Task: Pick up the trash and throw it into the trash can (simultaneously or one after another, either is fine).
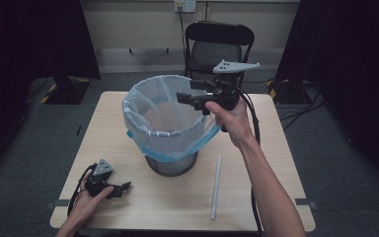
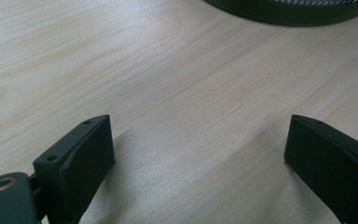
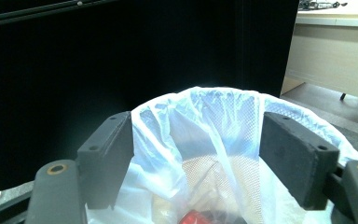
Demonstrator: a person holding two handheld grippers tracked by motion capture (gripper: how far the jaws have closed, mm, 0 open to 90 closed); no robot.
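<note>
A dark mesh waste bin [image 1: 171, 165] stands in the middle of the wooden table [image 1: 256, 197], lined with a translucent white bag [image 1: 153, 106] edged in blue. My right gripper [image 1: 182, 98] hovers over the bin's far right rim and points left across the opening, jaws open and empty. In the right gripper view the lined bin [image 3: 214, 121] lies beyond the open right gripper [image 3: 198, 154], with a red thing [image 3: 196, 217] at its bottom. My left gripper [image 1: 125, 187] rests on the table at the front left, open with bare wood between its jaws [image 2: 198, 154]. The bin's base [image 2: 289, 11] is ahead of it.
A pale grey rod [image 1: 216, 186] lies on the table to the right of the bin, pointing toward the front edge. A black folding chair [image 1: 217, 49] stands behind the table. Black cables trail from both grippers.
</note>
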